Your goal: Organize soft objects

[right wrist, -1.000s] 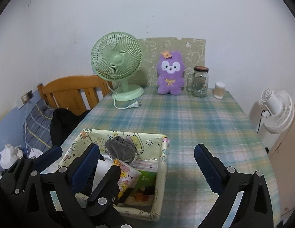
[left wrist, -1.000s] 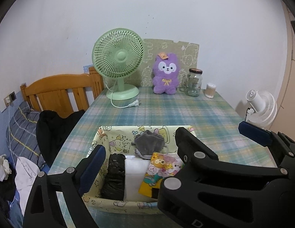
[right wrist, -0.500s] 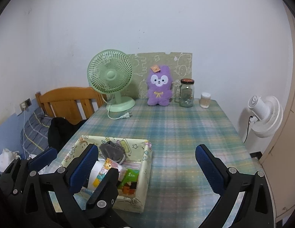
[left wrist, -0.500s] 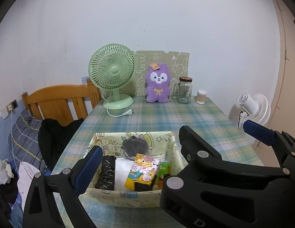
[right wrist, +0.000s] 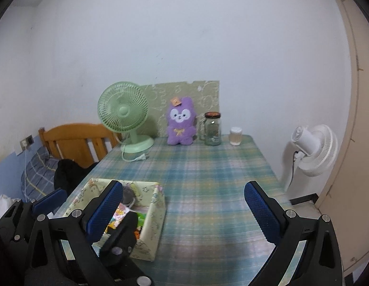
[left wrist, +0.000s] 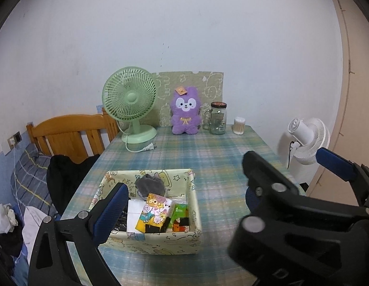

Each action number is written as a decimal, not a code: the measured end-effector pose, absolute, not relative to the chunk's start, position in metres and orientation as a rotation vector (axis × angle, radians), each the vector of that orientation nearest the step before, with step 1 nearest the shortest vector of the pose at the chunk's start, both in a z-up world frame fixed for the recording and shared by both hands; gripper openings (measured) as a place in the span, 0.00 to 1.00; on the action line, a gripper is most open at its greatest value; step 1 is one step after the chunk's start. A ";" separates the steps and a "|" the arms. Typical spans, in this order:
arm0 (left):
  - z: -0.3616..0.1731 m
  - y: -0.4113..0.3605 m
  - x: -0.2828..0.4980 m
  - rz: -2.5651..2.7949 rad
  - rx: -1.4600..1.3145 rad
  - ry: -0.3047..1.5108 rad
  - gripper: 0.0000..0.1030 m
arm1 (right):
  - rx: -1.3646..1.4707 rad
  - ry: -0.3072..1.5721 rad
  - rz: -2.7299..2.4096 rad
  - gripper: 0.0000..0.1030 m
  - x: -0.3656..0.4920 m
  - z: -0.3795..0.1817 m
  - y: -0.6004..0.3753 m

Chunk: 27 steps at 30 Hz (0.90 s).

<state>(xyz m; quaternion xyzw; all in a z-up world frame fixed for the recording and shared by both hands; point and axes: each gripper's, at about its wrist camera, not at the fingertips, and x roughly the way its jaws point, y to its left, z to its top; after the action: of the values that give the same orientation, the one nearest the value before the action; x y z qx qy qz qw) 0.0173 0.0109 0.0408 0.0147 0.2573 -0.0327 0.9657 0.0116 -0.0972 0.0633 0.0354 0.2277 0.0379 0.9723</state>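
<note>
A pale yellow cartoon-print storage box [left wrist: 194,212] [right wrist: 158,212] sits on the plaid table near its front left. Inside lie a grey soft bundle [left wrist: 150,184], a white packet [left wrist: 134,214], a colourful cartoon tissue pack [left wrist: 154,211], a green pack [left wrist: 179,214] and something black, mostly hidden by my left finger. My left gripper [left wrist: 184,200] is open and empty, held above and behind the box. My right gripper [right wrist: 184,209] is open and empty, over the table right of the box. A purple plush toy [left wrist: 185,114] [right wrist: 181,121] sits upright at the table's far edge.
A green desk fan [left wrist: 131,104] with a loose plug stands far left. A glass jar [left wrist: 217,119] and a cotton-swab tub [left wrist: 239,125] stand right of the plush. A wooden chair [left wrist: 70,133] with dark clothing is left of the table. A white floor fan [left wrist: 308,140] stands right.
Both grippers have pulled back and up from the box, so the box and table look smaller and farther. The box contents have not moved.
</note>
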 end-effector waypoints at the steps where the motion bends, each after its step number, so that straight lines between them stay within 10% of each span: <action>1: 0.042 0.009 0.016 -0.066 0.031 0.515 0.97 | 0.076 0.455 0.073 1.00 0.009 0.065 -0.100; 27: 0.061 0.006 -0.013 -0.004 0.002 0.443 1.00 | 0.061 0.357 -0.018 1.00 -0.031 0.086 -0.142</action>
<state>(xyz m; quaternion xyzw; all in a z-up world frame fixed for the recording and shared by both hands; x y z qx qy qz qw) -0.0126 0.0063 0.0610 0.0008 0.2198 -0.0022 0.9755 -0.0308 -0.1424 0.0856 0.0301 0.1774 -0.0091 0.9836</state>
